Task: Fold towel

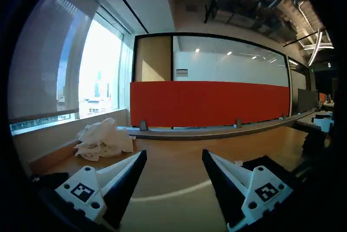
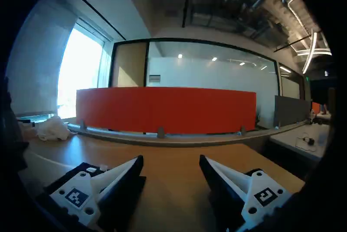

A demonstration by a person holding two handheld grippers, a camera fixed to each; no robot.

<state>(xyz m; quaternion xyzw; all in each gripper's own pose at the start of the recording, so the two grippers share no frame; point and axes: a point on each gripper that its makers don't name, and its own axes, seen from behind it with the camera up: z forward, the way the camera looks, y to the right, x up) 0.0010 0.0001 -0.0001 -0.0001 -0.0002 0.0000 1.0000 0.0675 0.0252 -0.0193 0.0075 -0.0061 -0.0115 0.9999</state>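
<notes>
A crumpled white towel (image 1: 103,138) lies in a heap on the wooden table (image 1: 182,167) at its far left corner, near the window. My left gripper (image 1: 173,154) hovers low over the table, open, with nothing between its fingers; the towel sits ahead and to the left of it. In the right gripper view the same towel (image 2: 53,129) appears small at the far left. My right gripper (image 2: 170,158) is open and empty above the bare table (image 2: 173,180), well away from the towel.
A red divider panel (image 1: 208,103) runs along the table's back edge on a grey rail (image 2: 173,138). A bright window (image 1: 97,73) is at the left. Another desk with cables (image 2: 306,138) stands to the right.
</notes>
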